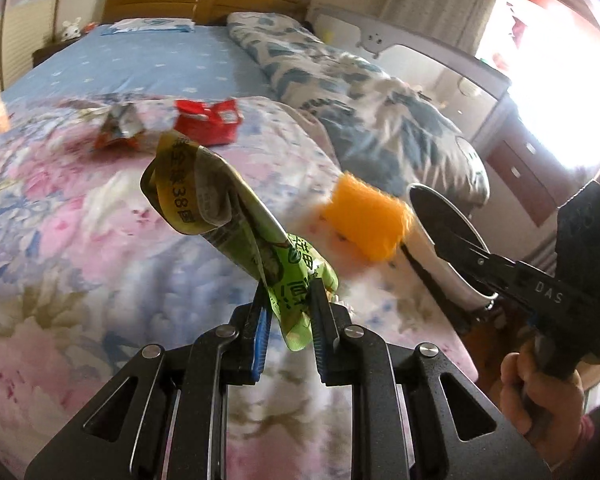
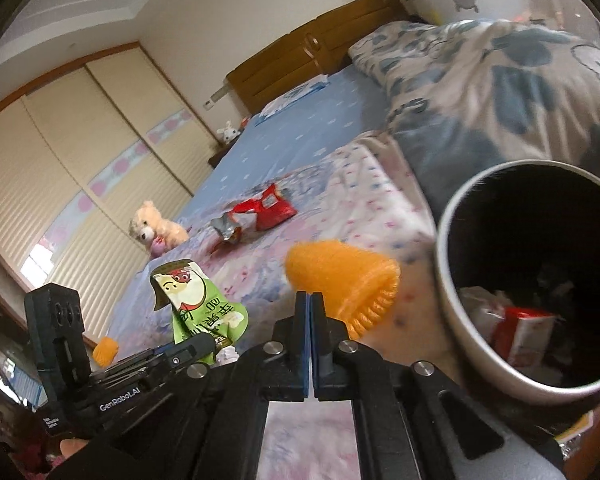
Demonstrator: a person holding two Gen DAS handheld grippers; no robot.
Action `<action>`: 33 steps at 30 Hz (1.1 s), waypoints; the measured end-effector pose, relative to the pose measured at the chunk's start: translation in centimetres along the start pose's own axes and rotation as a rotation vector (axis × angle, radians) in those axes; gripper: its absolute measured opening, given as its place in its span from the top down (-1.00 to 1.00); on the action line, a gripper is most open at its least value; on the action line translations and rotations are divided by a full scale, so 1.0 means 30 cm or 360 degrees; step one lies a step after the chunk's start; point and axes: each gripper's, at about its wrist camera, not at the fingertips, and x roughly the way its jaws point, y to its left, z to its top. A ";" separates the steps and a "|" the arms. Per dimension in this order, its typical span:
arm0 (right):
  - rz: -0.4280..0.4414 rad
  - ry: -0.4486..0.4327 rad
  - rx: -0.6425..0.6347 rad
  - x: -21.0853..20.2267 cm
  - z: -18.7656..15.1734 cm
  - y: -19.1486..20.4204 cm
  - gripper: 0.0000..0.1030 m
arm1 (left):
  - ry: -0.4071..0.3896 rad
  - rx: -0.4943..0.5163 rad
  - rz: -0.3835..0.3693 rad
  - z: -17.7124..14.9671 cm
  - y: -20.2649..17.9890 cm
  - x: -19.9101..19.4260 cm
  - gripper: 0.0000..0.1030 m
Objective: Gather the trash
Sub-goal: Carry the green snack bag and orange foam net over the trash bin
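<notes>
Left gripper (image 1: 286,312) pinches a green snack wrapper (image 1: 236,216) above the floral quilt (image 1: 80,240), near the bed's right edge.

Clamped at its lower end, the crumpled wrapper runs lengthwise up and away from the fingers, its curled top leaning left. It looks light, thin and slick, likely best held by a bunched fold. Right gripper (image 2: 310,320), pressed together on the rim of the trash bin (image 2: 448,280), holds it just beside; red wrappers (image 1: 206,120) lie farther up the quilt.
</notes>
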 end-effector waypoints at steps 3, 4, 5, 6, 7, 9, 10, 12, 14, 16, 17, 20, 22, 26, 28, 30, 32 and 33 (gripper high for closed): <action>0.0012 0.0020 0.0042 -0.006 -0.008 -0.031 0.89 | 0.0010 0.0011 -0.0003 -0.009 -0.017 0.007 0.67; 0.0007 0.0012 0.0060 -0.008 -0.009 -0.039 0.87 | 0.0016 0.0011 -0.0001 -0.012 -0.019 0.010 0.67; -0.0013 0.0002 0.0052 -0.006 -0.007 -0.039 0.82 | 0.0022 0.0010 0.0003 -0.014 -0.018 0.012 0.67; -0.0030 -0.0007 0.0043 -0.003 -0.005 -0.039 0.75 | 0.0026 0.0006 0.0009 -0.016 -0.015 0.012 0.67; -0.0030 -0.0013 0.0042 -0.002 -0.004 -0.037 0.52 | 0.0028 0.0001 0.0015 -0.017 -0.012 0.017 0.67; -0.0003 -0.0023 0.0043 0.017 0.007 -0.031 0.18 | 0.0029 -0.0012 0.0028 -0.020 0.001 0.014 0.67; 0.0000 -0.0018 0.0031 0.027 0.012 -0.027 0.16 | 0.0030 -0.0019 0.0036 -0.022 0.008 0.015 0.67; -0.0021 0.0004 0.0010 0.054 0.016 -0.020 0.16 | 0.0035 -0.0037 0.0048 -0.024 0.026 0.014 0.67; -0.0036 0.0050 0.0021 0.105 0.020 -0.019 0.16 | 0.0040 -0.0051 0.0055 -0.026 0.040 0.014 0.67; -0.0041 0.0089 0.0031 0.152 0.018 -0.021 0.14 | 0.0042 -0.0060 0.0061 -0.029 0.051 0.012 0.67; -0.0035 0.0114 0.0038 0.175 0.015 -0.023 0.12 | 0.0043 -0.0063 0.0065 -0.031 0.056 0.010 0.67; -0.0046 0.0141 0.0029 0.211 -0.004 -0.020 0.46 | 0.0044 -0.0071 0.0066 -0.034 0.063 0.006 0.67; -0.0040 0.0130 0.0010 0.199 -0.012 -0.012 0.64 | 0.0044 -0.0066 0.0062 -0.034 0.059 0.005 0.67; -0.0027 0.0098 -0.0014 0.148 -0.015 0.000 0.72 | 0.0047 -0.0034 0.0031 -0.028 0.027 0.008 0.67; -0.0022 0.0072 -0.0020 0.110 -0.010 0.000 0.72 | 0.0048 -0.0004 0.0010 -0.026 -0.004 0.009 0.67; -0.0023 0.0038 -0.0020 0.064 -0.003 -0.007 0.72 | 0.0051 0.0032 -0.0019 -0.023 -0.041 0.012 0.67; -0.0024 0.0008 -0.0019 0.025 0.008 -0.015 0.72 | 0.0052 0.0066 -0.0042 -0.017 -0.075 0.015 0.67; -0.0029 -0.0011 -0.0017 0.000 0.013 -0.022 0.72 | 0.0055 0.0084 -0.0065 -0.014 -0.098 0.018 0.67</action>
